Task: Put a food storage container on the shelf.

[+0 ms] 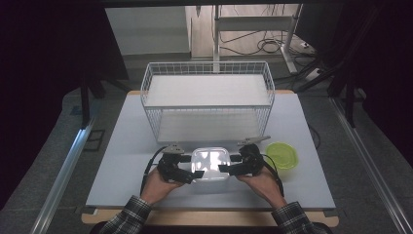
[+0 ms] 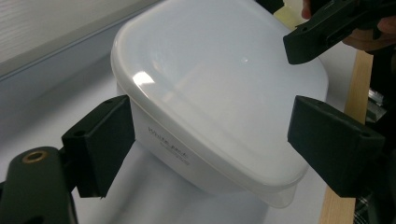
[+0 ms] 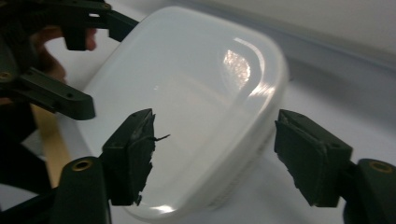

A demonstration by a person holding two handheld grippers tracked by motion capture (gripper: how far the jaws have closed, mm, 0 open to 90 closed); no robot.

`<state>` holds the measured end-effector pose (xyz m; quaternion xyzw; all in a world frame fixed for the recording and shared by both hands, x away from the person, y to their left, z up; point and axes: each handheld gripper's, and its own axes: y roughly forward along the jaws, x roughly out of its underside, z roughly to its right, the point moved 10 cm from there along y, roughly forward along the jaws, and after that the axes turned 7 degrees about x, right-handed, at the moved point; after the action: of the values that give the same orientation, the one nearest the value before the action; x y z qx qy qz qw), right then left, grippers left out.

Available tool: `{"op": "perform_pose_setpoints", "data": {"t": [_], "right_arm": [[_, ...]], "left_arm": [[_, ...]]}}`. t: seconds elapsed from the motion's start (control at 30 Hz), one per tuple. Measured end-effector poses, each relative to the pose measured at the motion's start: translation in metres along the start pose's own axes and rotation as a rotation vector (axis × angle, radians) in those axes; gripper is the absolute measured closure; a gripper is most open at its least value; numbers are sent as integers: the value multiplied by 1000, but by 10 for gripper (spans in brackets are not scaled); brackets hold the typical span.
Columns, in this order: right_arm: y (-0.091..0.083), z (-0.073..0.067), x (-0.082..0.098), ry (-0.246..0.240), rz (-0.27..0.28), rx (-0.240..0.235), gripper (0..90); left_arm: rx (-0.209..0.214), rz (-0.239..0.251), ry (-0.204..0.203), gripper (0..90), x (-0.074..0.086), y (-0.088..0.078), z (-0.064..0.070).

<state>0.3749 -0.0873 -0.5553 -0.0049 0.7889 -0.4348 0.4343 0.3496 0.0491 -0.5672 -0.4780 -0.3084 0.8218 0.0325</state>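
Behind the white container (image 1: 210,164), farther from the person, stands one large white wire basket (image 1: 207,100) with a solid shelf across it, on the pale table (image 1: 122,161); it is apart from the container. One container, lidded, translucent white, rounded square, sits on the table near the person's edge, upright and level.

Two grippers flank the container. Left gripper (image 1: 190,171) comes at the container's left side; in the left gripper view its jaws straddle a corner of the container (image 2: 219,88), one jaw against the wall by the printed label, the other jaw at the lid's rim with no clear gap; whether the pads press, I cannot tell. Right gripper (image 1: 229,168) comes at the container's right side; in the right gripper view the container (image 3: 187,102) lies between its jaws, left pad over the lid edge, right pad standing off with a visible gap, so released, not clamped.

Right of the container, just beyond the right gripper, lies one small round yellow-green lidded tub (image 1: 281,155), apart from the container. Nothing lies between the container and the basket.
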Motion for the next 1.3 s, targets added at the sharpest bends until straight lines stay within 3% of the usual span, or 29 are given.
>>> {"op": "perform_pose_setpoints", "data": {"t": [0.07,0.13,0.2,0.23,0.33,0.37,0.4,0.43,0.57,0.7,0.73,0.9,1.0,1.3], "right_arm": [[0,-1,1,6,-4,-4,297],[-4,-7,3,-9,-23,29,323],[-8,-9,5,-6,-27,45,369],[-8,-9,5,-6,-27,45,369],[-19,-10,11,34,-22,49,528],[-19,-10,11,34,-22,49,528],[-24,-10,11,37,-14,58,601],[-24,-10,11,37,-14,58,601],[-29,-10,12,88,-10,64,667],[-32,-10,11,117,11,56,735],[-34,-9,11,132,28,53,781],[-32,-9,10,113,58,83,782],[-31,-10,10,86,69,118,780],[-37,-11,1,75,127,132,776]], "left_arm": [[-15,-9,18,146,1,-1,2],[-28,-24,20,167,4,-3,8],[-23,-30,0,207,7,-5,11],[-23,-30,0,237,7,-5,11],[-32,-22,-38,367,12,-15,18],[-32,-22,-38,407,12,-15,18],[-61,-4,-46,465,11,-19,19],[-61,-4,-46,513,11,-19,19],[-55,31,-118,609,9,-24,18],[-68,57,-134,716,7,-28,16],[-93,62,-136,750,7,-29,14],[-99,77,-165,777,7,-29,13],[-134,83,-150,786,6,-28,13],[-145,142,-136,790,-4,-36,17]]}}
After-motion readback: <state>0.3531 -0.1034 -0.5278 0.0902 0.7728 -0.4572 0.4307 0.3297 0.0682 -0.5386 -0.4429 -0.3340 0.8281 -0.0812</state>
